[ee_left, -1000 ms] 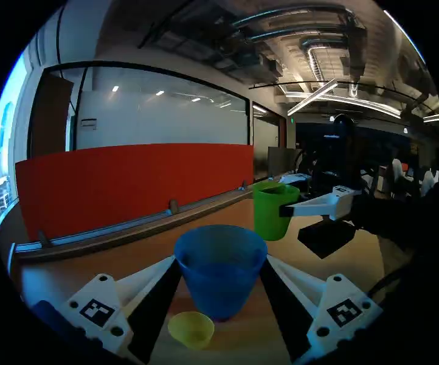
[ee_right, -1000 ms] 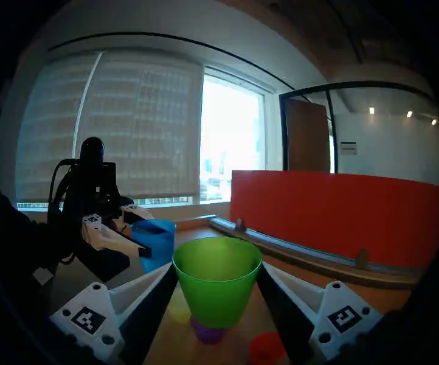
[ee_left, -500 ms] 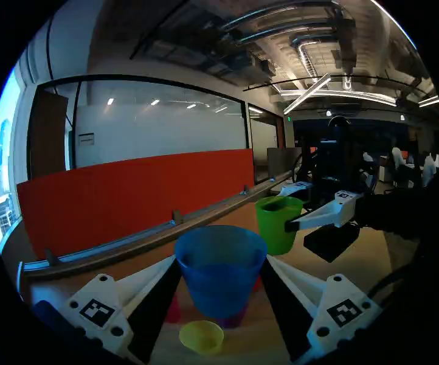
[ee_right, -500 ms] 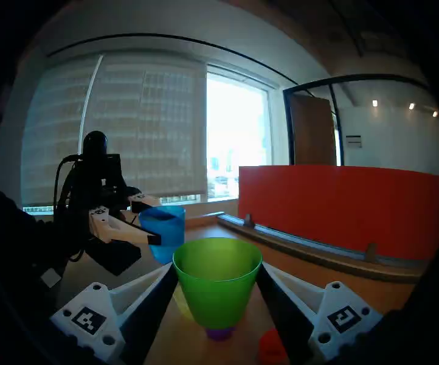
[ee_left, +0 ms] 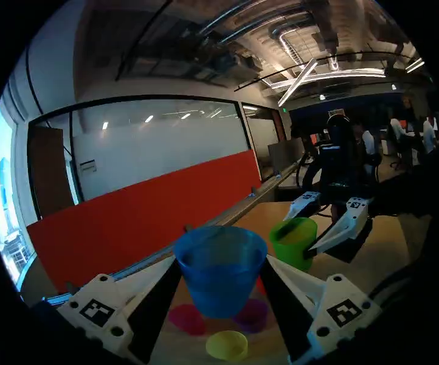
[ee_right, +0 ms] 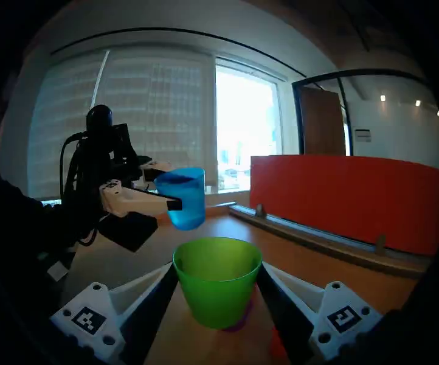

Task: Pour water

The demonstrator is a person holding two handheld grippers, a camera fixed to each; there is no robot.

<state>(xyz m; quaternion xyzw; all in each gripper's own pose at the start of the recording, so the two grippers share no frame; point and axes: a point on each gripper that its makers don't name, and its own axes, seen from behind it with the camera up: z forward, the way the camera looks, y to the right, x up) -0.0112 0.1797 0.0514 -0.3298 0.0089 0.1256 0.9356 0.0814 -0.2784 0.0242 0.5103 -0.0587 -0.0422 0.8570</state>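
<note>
1. My left tongs (ee_left: 219, 263) are clenched on the blue cup (ee_left: 221, 291), a finger pressing each side. The cup hangs upright, clear of the desk (ee_right: 317, 271).
2. My right tongs (ee_right: 217, 269) grasp the green cup (ee_right: 217, 298) the same way, upright and open-mouthed. In the right gripper view it sits lower than the blue cup and apart from it.
3. I judge this step to be lining the cups up before the pour. Neither cup is tilted and nothing is running. I cannot tell how much water the blue cup holds.
4. Next, the blue rim needs to come just over the green mouth. Then I would roll the left wrist slowly while the green cup is held level.
5. A yellow cup (ee_left: 227, 345), a pink cup (ee_left: 188, 318) and a purple cup (ee_left: 251, 313) stand on the desk beneath the blue cup. They are on my side of the edge carrying the red partition (ee_right: 353, 201), and a spill would land among them.
</note>
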